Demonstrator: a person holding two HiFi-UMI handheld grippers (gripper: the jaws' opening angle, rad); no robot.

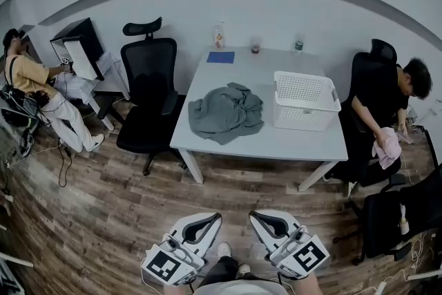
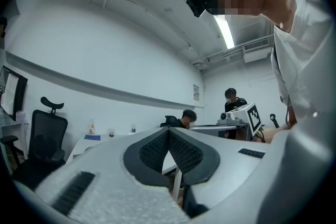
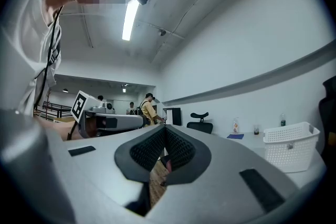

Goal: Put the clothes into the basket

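Note:
A crumpled grey garment [image 1: 226, 112] lies on the white table [image 1: 304, 143], left of a white perforated basket [image 1: 304, 100] that stands empty. Both grippers hang low in front of the person, well short of the table. My left gripper [image 1: 216, 217] and right gripper [image 1: 255, 215] are shut with nothing between the jaws. In the left gripper view the left gripper [image 2: 168, 131] has its pads pressed together at the tips. The right gripper [image 3: 164, 128] looks the same in its own view, where the basket [image 3: 290, 145] shows at far right.
A black office chair [image 1: 147, 94] stands at the table's left end. A seated person [image 1: 390, 103] holding pink cloth is at the right end. A blue pad [image 1: 221, 56], bottles and a cup line the table's far edge. Another person [image 1: 38, 97] sits far left. Wooden floor lies between me and the table.

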